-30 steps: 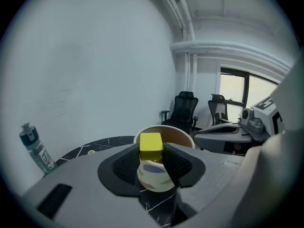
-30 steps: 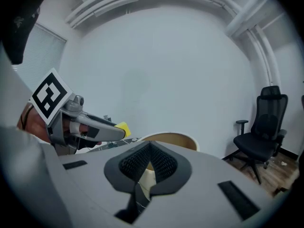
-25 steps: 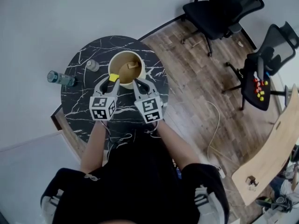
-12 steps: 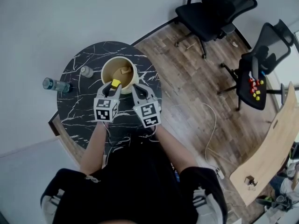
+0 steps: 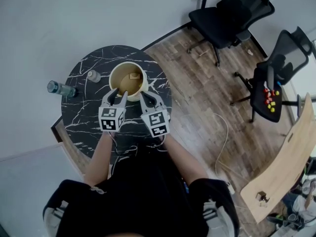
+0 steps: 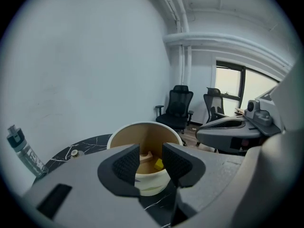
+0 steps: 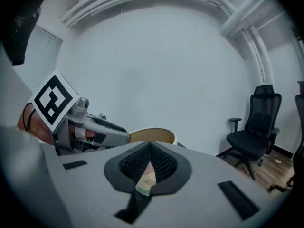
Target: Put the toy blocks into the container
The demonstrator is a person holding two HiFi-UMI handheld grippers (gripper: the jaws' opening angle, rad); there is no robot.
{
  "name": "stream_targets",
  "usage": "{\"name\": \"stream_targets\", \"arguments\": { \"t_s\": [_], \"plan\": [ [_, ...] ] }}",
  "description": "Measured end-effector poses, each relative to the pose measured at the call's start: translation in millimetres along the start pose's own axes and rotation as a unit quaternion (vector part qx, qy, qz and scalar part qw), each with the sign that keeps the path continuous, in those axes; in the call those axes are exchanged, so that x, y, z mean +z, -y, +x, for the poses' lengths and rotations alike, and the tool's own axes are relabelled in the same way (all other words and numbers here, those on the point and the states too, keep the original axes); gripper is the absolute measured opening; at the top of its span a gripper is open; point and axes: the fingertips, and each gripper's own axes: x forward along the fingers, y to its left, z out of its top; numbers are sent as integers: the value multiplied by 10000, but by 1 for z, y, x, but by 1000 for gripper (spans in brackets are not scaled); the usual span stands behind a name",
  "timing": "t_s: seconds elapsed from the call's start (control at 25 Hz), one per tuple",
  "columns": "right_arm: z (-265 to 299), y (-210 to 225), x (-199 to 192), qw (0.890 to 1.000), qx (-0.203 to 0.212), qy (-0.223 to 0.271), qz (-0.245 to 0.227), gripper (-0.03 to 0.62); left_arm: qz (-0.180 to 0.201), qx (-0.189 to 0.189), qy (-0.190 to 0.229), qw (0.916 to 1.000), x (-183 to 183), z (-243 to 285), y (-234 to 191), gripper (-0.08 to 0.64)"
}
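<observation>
A tan round container (image 5: 127, 79) stands on the black marble table (image 5: 84, 115). Inside it lie a yellow block (image 6: 158, 164) and a pale wooden block (image 5: 134, 76). My left gripper (image 5: 120, 94) hovers at the container's near rim. In the left gripper view it (image 6: 151, 152) is open with nothing between its pads, and the container (image 6: 145, 132) shows straight ahead. My right gripper (image 5: 149, 100) is beside the left one, just right of the container. In the right gripper view its pads (image 7: 150, 151) meet with nothing held.
A water bottle (image 5: 60, 88) and a small capped jar (image 5: 92, 75) stand on the table's left side. Black office chairs (image 5: 229, 14) are on the wooden floor to the right, one (image 5: 269, 95) carrying several coloured blocks. A wooden board (image 5: 281, 167) lies at the far right.
The yellow block that sat between the left gripper's jaws is gone from them and now lies in the container. The right gripper has stayed put.
</observation>
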Motion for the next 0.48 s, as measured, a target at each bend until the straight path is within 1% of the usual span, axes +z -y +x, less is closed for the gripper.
{"name": "stream_targets", "arguments": {
  "t_s": [0.28,0.48],
  "plan": [
    [15,-28,9,9994,326,53,-140,-3,-264,458,168,9985,-10,-34,-34,141],
    [30,-73,25,9954,796,152,-503,-3,-431,821,383,9950,-18,-71,-58,115]
  ]
}}
